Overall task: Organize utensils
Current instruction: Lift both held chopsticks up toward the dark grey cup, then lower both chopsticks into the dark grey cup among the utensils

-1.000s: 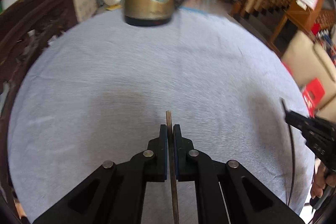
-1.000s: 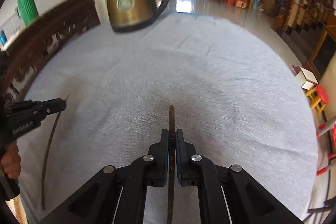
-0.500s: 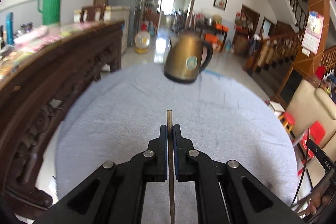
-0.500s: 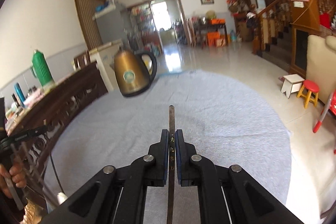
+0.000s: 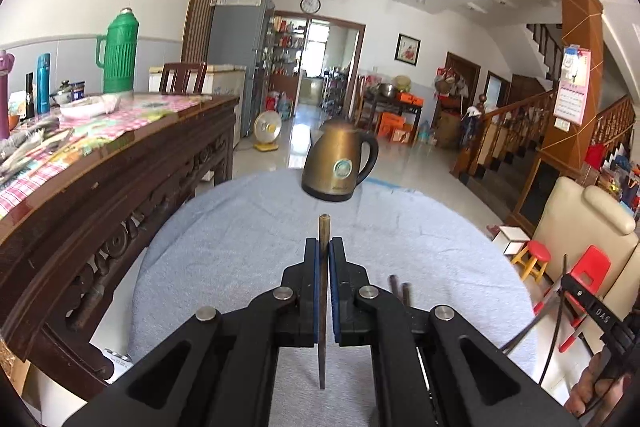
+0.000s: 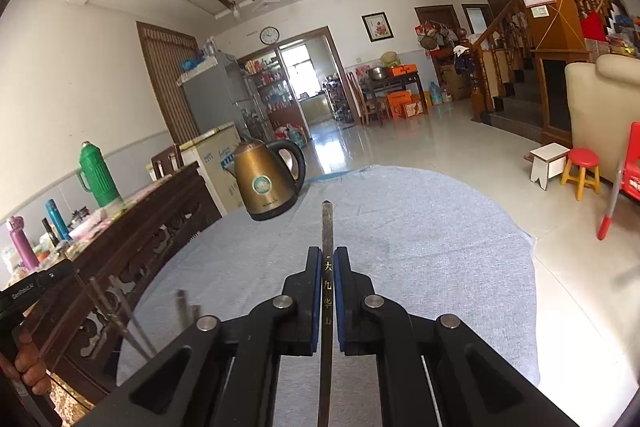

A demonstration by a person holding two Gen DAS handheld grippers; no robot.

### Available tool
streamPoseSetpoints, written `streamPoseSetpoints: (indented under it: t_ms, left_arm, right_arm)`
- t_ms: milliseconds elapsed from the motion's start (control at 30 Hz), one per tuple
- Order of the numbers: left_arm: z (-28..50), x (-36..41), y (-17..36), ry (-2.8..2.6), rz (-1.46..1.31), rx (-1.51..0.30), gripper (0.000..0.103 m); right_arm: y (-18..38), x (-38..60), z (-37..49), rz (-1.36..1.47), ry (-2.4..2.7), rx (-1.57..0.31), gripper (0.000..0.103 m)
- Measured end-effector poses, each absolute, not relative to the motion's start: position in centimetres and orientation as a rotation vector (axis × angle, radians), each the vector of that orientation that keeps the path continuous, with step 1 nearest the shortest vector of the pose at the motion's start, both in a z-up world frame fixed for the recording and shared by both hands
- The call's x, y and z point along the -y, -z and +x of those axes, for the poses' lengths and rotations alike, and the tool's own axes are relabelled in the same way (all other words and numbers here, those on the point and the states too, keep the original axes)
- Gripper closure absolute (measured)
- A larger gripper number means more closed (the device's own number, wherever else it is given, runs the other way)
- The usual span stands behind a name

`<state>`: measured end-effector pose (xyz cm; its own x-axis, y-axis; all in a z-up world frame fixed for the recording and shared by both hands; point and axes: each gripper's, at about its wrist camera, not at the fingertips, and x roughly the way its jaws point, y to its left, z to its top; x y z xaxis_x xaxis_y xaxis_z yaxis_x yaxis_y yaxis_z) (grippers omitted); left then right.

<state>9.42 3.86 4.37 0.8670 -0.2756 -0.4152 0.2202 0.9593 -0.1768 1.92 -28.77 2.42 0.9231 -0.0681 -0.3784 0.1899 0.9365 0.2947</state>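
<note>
My left tongs [image 5: 324,259] are clamped on one chopstick [image 5: 323,227] and my right tongs [image 6: 328,263] on another chopstick [image 6: 327,223], both lifted above the grey-clothed table [image 6: 420,227]. I judge this the carrying step; next I must lay them down side by side, probably beside the two dark sticks [image 5: 398,287] on the cloth.

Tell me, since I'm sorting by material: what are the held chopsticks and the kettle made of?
Left chopstick: probably wood or bamboo; matte brown, squared end. Right chopstick: dark, faintly glossy, gold characters; perhaps lacquered wood. Kettle: likely metal, brushed bronze sheen, black plastic-looking handle.
</note>
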Motion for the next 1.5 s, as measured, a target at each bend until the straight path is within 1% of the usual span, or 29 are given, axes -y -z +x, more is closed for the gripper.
streamPoseSetpoints:
  t_ms: [300,533,867,1167,1500]
  left_arm:
    - [6.2,-3.7,-8.1,0.274,-0.127,-0.368,0.098]
    - [3.5,-3.3,-10.8,0.311,-0.124,-0.302,0.098]
    - [1.2,-2.0,-12.9,0.392,-0.137,-0.266,0.098]
    - [1.8,-0.1,-11.4,0.404,-0.121,-0.303,0.098]
    - [3.6,1.4,-8.1,0.390,-0.129,-0.400,0.098]
  right_arm:
    - [-4.3,28.2,-0.6,0.347,0.105,-0.312,0.096]
    - [-6.5,27.9,-2.8,0.369,0.073,-0.230,0.096]
    - [-9.0,25.3,-3.4,0.386,-0.018,-0.109,0.096]
    - [-8.4,18.7,0.2,0.269,-0.008,-0.027,0.096]
    - [-5.7,17.1,3.7,0.263,0.127,-0.008,0.096]
